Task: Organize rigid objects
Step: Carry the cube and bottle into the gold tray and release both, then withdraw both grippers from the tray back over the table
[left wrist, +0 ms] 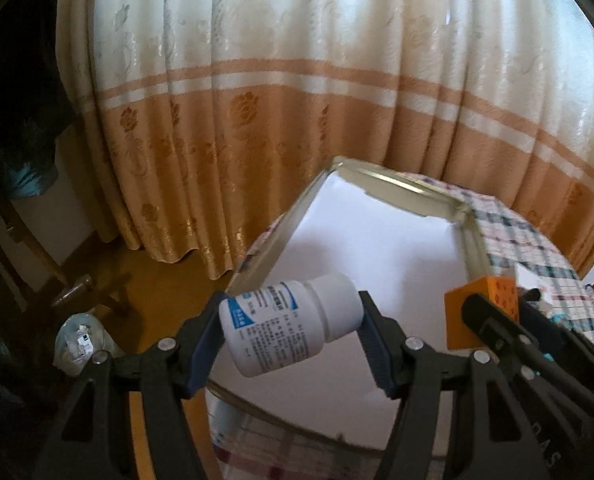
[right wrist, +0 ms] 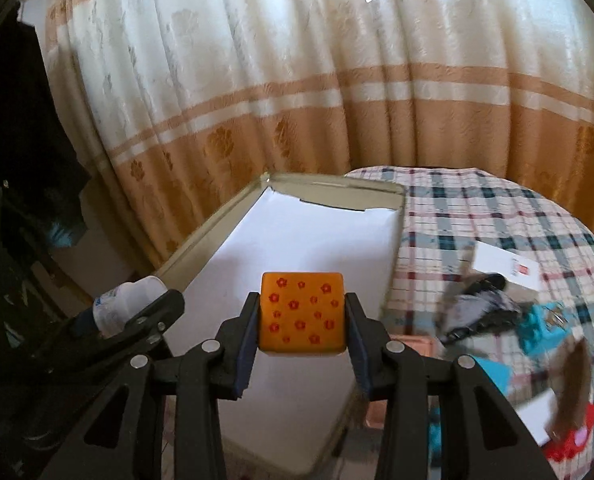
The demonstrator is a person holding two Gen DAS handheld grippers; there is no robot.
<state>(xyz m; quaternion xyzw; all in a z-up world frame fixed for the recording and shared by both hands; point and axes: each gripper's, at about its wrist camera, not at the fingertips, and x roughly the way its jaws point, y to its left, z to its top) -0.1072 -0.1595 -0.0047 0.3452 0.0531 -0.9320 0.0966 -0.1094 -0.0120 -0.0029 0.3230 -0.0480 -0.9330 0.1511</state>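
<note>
My left gripper (left wrist: 293, 336) is shut on a white pill bottle (left wrist: 285, 324) with a blue label, held tilted over the near left corner of a metal tray (left wrist: 393, 188) lined with white paper. My right gripper (right wrist: 301, 320) is shut on an orange cube (right wrist: 301, 312) with red flower marks, held above the tray (right wrist: 217, 224). In the left wrist view the orange cube (left wrist: 485, 312) and the right gripper show at the right. In the right wrist view the pill bottle (right wrist: 129, 300) and the left gripper's fingers (right wrist: 153, 316) appear at the left.
The tray lies on a round table with a checked cloth (right wrist: 497, 216). Several loose items lie right of the tray: a white card (right wrist: 505, 264), a dark bundle (right wrist: 477, 308), a blue toy (right wrist: 541, 328) and red pieces (right wrist: 569, 440). A cream and orange curtain (left wrist: 297, 80) hangs behind. A chair (left wrist: 57, 280) stands at the left.
</note>
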